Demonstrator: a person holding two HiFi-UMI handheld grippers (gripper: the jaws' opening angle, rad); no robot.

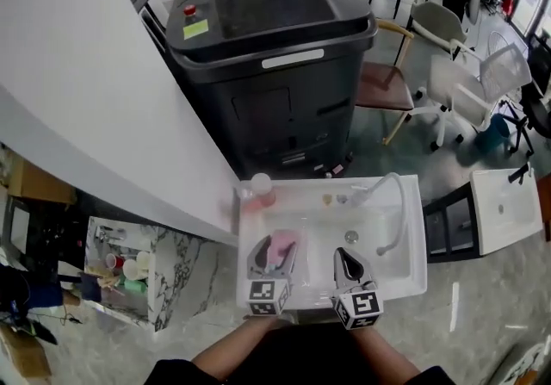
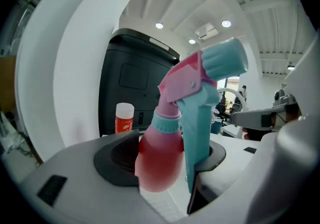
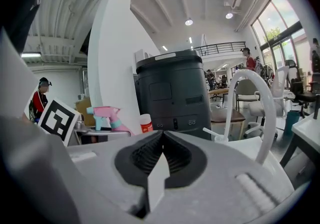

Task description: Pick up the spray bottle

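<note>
Judging this as the lift-off: above the white sink (image 1: pixel 417 263), the left gripper (image 1: pixel 274 252) has its jaws set wide and clamped on the pink spray bottle (image 2: pixel 159 164) at the belly; right gripper (image 3: pixel 161 154) jaws closed, empty, just beside. To do it well: steady squeeze, no roll, clear the faucet (image 1: pixel 401 211). Bottle's long axis near upright, leaning slightly; teal nozzle (image 2: pixel 226 61) on top, pointing right and a bit up in the left gripper view

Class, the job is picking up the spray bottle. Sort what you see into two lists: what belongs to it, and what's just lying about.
Belongs to the job:
spray bottle
left gripper, shut on it

Lying about:
orange bottle with white cap
faucet
sink
black machine
chair
right gripper, shut, empty
</note>
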